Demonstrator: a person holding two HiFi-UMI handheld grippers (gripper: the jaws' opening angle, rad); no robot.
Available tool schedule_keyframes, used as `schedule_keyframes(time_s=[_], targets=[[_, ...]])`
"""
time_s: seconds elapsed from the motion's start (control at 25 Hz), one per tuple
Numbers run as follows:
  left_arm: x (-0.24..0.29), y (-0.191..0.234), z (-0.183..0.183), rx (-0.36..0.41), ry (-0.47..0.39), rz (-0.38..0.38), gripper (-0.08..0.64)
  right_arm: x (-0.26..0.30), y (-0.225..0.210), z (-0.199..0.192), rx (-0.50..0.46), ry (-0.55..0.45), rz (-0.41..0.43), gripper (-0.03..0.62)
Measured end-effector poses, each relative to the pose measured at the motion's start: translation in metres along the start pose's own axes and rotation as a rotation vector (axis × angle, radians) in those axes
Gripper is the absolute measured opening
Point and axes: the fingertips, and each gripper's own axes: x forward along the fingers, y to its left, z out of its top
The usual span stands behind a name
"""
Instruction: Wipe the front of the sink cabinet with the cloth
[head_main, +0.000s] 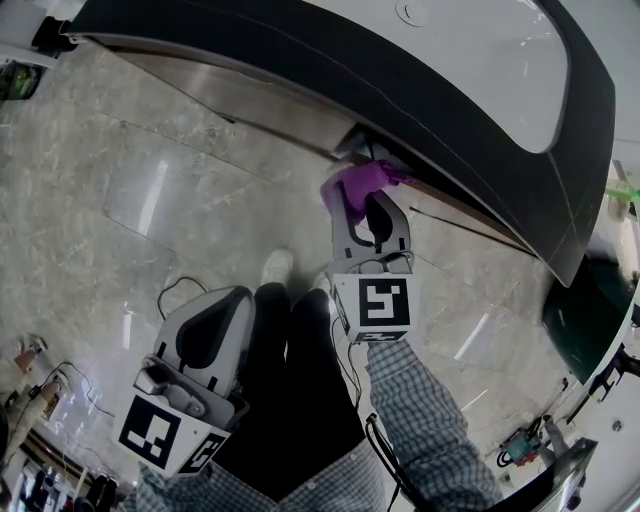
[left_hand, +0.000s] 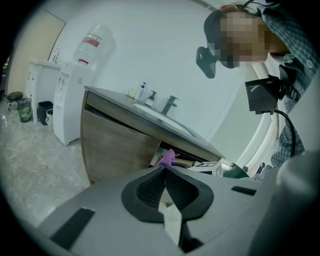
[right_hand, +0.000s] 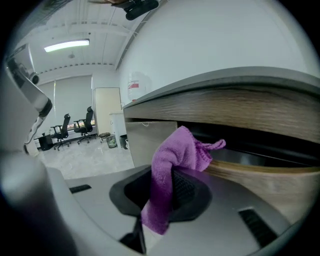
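Cloth (right_hand: 172, 152) between right gripper's (head_main: 367, 205) closed jaws

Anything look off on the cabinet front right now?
Yes: the sink cabinet front isn't flush. Next to the purple cloth in the right gripper, a dark gap shows under the countertop, as if a drawer stands ajar. No spill or damage visible.

Open floor (head_main: 150, 250) before the cabinet (head_main: 230, 100), countertop overhang (head_main: 250, 38) above.

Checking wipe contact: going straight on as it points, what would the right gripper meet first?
Probably the sink cabinet front, close ahead; its held cloth would touch first. Depth unclear.
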Motion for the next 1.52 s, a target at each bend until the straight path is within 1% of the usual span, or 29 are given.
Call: schedule_keyframes(time_s=[0.2,0.44,0.56,0.68,0.84,1.12,1.52], targets=[[-0.003,0.007,0.002,-0.010,-0.010,0.014,0.011,0.023,0.037,0.005,-0.038,-0.004,0.115,0.077],[-0.006,0.017,0.006,-0.018,-0.021,0.031,0.011,0.037,0.065,-0.010,-0.088,0.034,0.206,0.077],[-0.008,0.022,0.003,-0.027,-0.013,0.035,0.011,0.044,0.074,-0.028,-0.113,0.074,0.232,0.077],[-0.007,0.027,-0.001,-0.033,-0.004,0.040,0.011,0.049,0.073,-0.049,-0.124,0.116,0.233,0.077],[-0.003,0.031,-0.006,-0.036,0.005,0.046,0.011,0.055,0.056,-0.069,-0.135,0.153,0.195,0.077],[0.004,0.029,-0.011,-0.031,0.019,0.028,0.011,0.053,0.021,-0.085,-0.098,0.184,0.095,0.077],[0.015,0.012,-0.013,-0.004,0.044,-0.010,0.011,0.029,-0.043,-0.093,-0.019,0.191,-0.081,0.077]])
